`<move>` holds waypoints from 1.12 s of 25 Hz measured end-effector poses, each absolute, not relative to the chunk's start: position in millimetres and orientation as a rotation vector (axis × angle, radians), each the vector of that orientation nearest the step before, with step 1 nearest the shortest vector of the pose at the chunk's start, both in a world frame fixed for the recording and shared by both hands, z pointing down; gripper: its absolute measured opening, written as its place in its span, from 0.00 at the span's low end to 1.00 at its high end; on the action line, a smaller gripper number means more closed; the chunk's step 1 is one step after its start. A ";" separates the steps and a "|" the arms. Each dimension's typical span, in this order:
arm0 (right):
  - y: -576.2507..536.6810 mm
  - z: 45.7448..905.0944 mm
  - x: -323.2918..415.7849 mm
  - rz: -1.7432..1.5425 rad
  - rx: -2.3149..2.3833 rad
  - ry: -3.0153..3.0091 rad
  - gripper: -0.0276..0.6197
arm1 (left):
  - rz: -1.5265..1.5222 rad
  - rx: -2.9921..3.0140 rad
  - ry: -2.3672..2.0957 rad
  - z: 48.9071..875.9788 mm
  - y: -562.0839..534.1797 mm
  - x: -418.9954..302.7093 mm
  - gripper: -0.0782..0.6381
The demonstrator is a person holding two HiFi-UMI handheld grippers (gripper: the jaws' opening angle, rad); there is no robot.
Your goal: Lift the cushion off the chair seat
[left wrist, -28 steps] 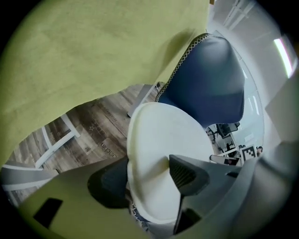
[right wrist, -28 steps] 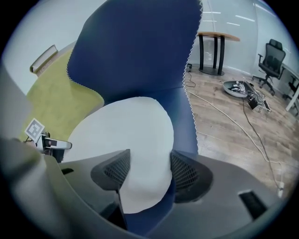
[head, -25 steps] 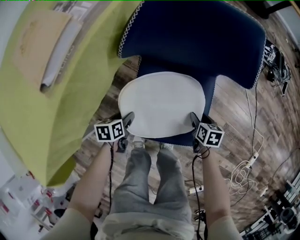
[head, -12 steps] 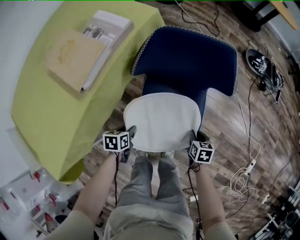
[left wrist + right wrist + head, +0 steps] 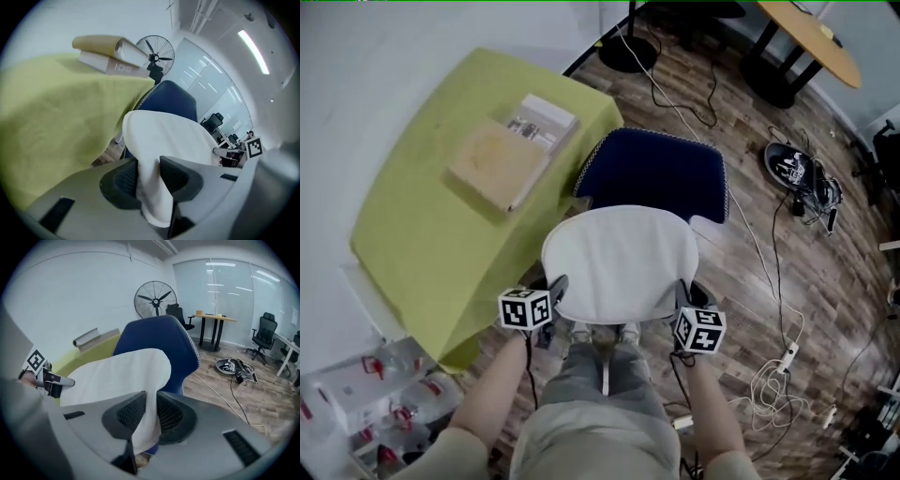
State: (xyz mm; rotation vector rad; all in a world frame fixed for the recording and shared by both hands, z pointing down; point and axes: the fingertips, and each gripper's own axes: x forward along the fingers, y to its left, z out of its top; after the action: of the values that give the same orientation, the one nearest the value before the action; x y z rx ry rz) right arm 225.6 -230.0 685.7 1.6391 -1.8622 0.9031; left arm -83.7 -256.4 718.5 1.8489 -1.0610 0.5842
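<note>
The green-draped table [image 5: 422, 234] lies near on the left, and bare wooden floor [image 5: 750, 244] is left open on the right. The blue chair [image 5: 656, 173] has dropped away beneath the white cushion [image 5: 619, 262], which has been raised and appears lifted off the seat. Its near edge is clenched by the left gripper [image 5: 150, 176] and the right gripper [image 5: 150, 413].

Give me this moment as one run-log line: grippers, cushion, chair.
left gripper: shut on cushion edge | right gripper: shut on cushion edge | cushion: white, held between both over chair | seat: hidden beneath
</note>
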 end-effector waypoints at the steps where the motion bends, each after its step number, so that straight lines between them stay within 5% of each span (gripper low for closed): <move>1: -231.0 669.7 224.5 0.895 1.649 -1.880 0.18 | 0.572 1.866 -1.067 704.0 -258.0 -84.4 0.30; 28: -225.4 321.6 181.0 0.308 1.731 -2.395 0.17 | 0.168 2.290 -1.192 387.8 -274.0 -109.2 0.29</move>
State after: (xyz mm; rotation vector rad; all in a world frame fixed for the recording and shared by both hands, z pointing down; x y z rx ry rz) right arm 181.0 -225.4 321.6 1.7307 -2.3947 0.3084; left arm -109.2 -274.0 387.8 2.2895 -1.1917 0.1680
